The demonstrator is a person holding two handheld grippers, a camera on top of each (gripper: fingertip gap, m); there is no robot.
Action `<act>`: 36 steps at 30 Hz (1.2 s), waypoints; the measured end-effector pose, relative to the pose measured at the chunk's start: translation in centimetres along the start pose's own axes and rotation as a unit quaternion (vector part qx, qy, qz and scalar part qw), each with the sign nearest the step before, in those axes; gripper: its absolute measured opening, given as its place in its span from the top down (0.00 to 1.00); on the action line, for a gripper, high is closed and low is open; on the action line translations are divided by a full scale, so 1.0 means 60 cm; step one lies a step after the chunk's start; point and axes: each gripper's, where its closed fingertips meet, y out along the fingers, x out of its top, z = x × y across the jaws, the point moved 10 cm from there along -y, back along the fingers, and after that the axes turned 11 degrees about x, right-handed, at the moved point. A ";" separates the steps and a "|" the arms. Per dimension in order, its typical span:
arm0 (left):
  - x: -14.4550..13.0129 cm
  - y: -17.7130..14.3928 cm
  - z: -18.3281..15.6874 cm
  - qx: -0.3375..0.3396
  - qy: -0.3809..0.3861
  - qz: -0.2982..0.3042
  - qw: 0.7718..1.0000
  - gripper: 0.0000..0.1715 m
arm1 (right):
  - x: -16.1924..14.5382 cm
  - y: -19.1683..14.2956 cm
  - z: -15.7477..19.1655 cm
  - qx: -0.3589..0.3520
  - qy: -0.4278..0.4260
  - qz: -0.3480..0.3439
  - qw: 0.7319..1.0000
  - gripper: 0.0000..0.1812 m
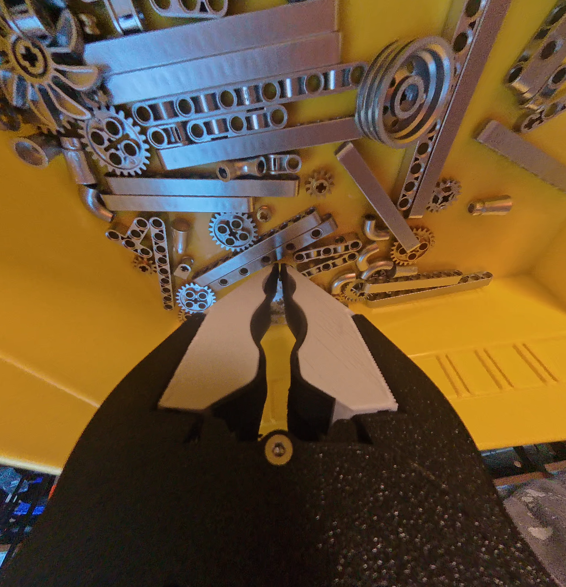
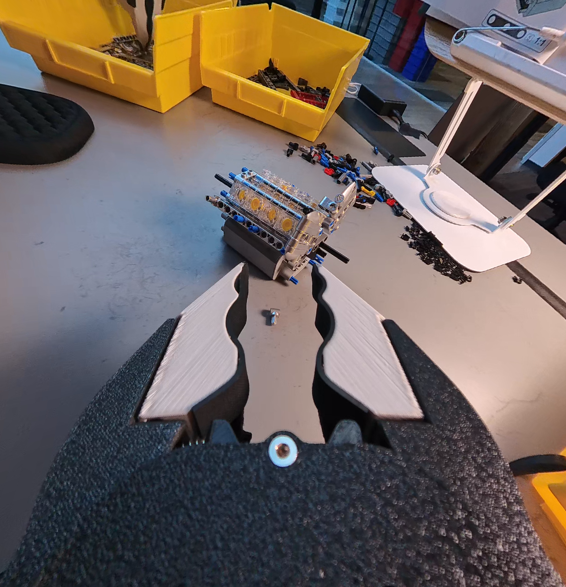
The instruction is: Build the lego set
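Left tongs [image 1: 279,266] are down inside the yellow bin [image 1: 84,317], tips pinched nearly together right at the edge of a silver holed beam [image 1: 269,251] lying slantwise in the heap. Whether they actually grip that beam, I cannot tell; the tips meet just beneath it. Around them lie silver parts everywhere: a small gear [image 1: 196,297] just left of the tips, another gear [image 1: 232,231] above the beam, a big grooved pulley wheel [image 1: 405,95] farther up and right, long flat beams stacked at the top.

Over on the right, the right tongs [image 2: 279,270] hang wide open above the grey surface [image 2: 100,254], holding nothing. Between the fingers lies a small silver pin [image 2: 273,315], alone on the surface. Just past the tips sits a brick-built engine model [image 2: 281,219] with clear cylinders and yellow pistons, a black axle poking out each end. Beyond it, a scatter of small connectors [image 2: 348,171], black, blue and red, beside the white base of a lamp stand [image 2: 450,222]. Two yellow bins at the back; the nearer one [image 2: 285,63] holds dark pieces.
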 end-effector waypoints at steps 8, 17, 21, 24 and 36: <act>-0.039 -0.013 0.043 0.130 -0.021 0.096 0.987 0.97 | 0.001 0.000 0.001 0.000 -0.003 0.000 1.000 0.78; -0.035 0.013 0.033 0.093 -0.015 0.115 0.989 1.00 | 0.001 -0.003 0.001 -0.002 -0.002 -0.001 1.000 0.78; -0.017 0.001 0.018 0.027 -0.027 0.022 0.999 1.00 | 0.000 -0.002 0.001 -0.001 -0.002 0.000 1.000 0.78; -0.011 -0.004 0.015 0.042 -0.015 -0.004 0.999 1.00 | 0.000 -0.002 0.001 -0.001 -0.002 0.000 1.000 0.78; -0.002 -0.031 0.059 0.185 -0.043 -0.078 0.979 0.97 | 0.000 0.000 0.001 -0.002 -0.002 0.002 1.000 0.78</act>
